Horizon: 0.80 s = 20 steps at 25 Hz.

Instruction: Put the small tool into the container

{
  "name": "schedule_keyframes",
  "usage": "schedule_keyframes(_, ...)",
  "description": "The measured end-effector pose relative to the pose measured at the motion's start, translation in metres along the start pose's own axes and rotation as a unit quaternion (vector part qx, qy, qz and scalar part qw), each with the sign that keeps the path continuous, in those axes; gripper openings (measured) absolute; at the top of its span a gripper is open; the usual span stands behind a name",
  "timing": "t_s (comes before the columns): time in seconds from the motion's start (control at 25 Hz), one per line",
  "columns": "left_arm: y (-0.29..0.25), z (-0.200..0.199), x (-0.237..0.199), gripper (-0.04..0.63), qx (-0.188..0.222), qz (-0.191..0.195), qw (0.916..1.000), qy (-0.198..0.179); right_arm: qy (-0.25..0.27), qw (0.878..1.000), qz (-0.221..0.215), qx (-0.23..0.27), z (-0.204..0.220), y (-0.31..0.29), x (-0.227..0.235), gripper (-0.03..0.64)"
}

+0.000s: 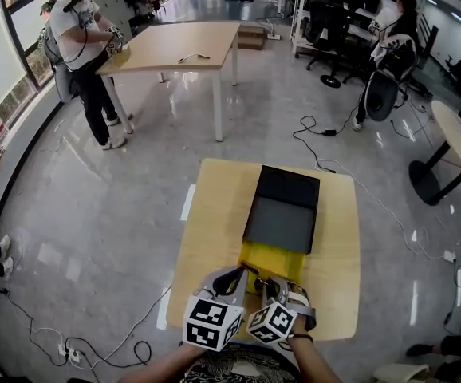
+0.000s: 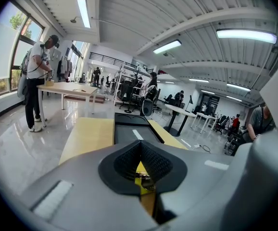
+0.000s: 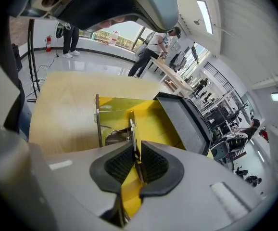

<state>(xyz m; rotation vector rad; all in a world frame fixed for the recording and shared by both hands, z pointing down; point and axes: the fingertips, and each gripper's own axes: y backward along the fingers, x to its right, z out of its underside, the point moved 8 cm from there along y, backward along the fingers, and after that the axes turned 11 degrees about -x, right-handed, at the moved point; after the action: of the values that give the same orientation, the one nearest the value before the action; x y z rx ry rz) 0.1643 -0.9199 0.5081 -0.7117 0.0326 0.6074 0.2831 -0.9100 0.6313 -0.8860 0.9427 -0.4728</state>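
On the near part of the pale wooden tabletop (image 1: 214, 214) lies an open yellow container (image 1: 274, 258). Its flat black lid (image 1: 282, 210) is folded back toward the far side. Both grippers are close together at the container's near edge.

The right gripper (image 3: 136, 146) is clenched on a small thin metal tool (image 3: 132, 128). The tool stands up between the ribbed pads, over the container's yellow interior. Whether its lower end touches the container floor cannot be told.

The left gripper (image 2: 140, 146) is just to the left of the right one. Its jaws are pressed together at the tips with nothing between them, and yellow shows through the gap below them.

At far left, well apart from the tabletop, a person (image 1: 87, 54) stands beside another wooden table (image 1: 175, 46).
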Motion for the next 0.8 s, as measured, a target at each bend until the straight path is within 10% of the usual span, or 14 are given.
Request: schedule_keyframes(0.8, 0.098, 0.058, 0.024, 0.012, 0.006, 0.016, 0.9998, -0.014, -0.049, 0.999, 0.017, -0.003, 0.011, 0.085, -0.078, 0.040)
